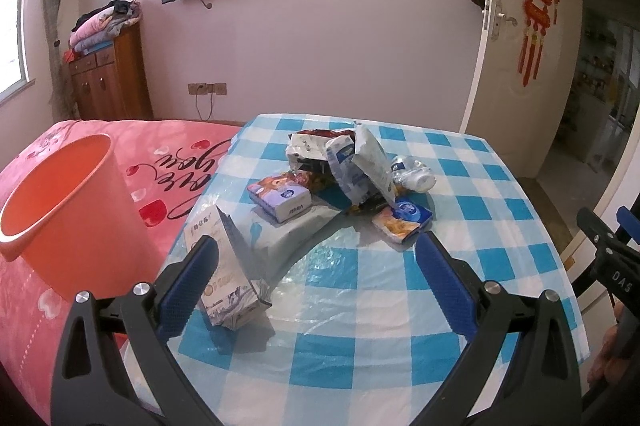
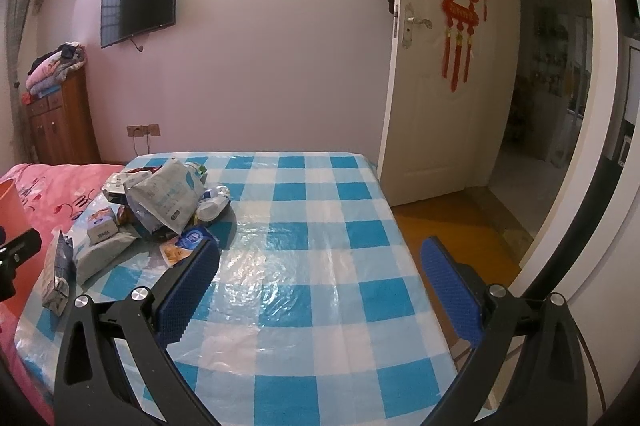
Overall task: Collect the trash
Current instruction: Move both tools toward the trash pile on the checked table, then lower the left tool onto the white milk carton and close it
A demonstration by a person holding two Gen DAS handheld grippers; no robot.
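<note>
A heap of trash (image 1: pixel 344 166) is lying at the centre of the left wrist frame, on a blue-and-white checked surface (image 1: pixel 460 246): crumpled bags, a crushed bottle (image 1: pixel 412 175) at its right edge, a tissue pack (image 1: pixel 280 198) at its left, and a small packet (image 1: pixel 402 222) just below it. A carton (image 1: pixel 228 266) is standing tilted at lower left, apart from the heap, with the left finger of the left gripper (image 1: pixel 316 286) beside it; whether they are touching is unclear. That gripper is spreading wide and holding nothing. An orange bin (image 1: pixel 60 202) is sitting on the pink bed (image 1: pixel 160 162) at the left edge of the frame. In the right wrist frame, the heap is sitting at centre left, and the right gripper (image 2: pixel 320 290) is hovering wide open and empty over bare checked cloth at lower centre. A door (image 2: pixel 432 86) is standing ajar at upper right.
</note>
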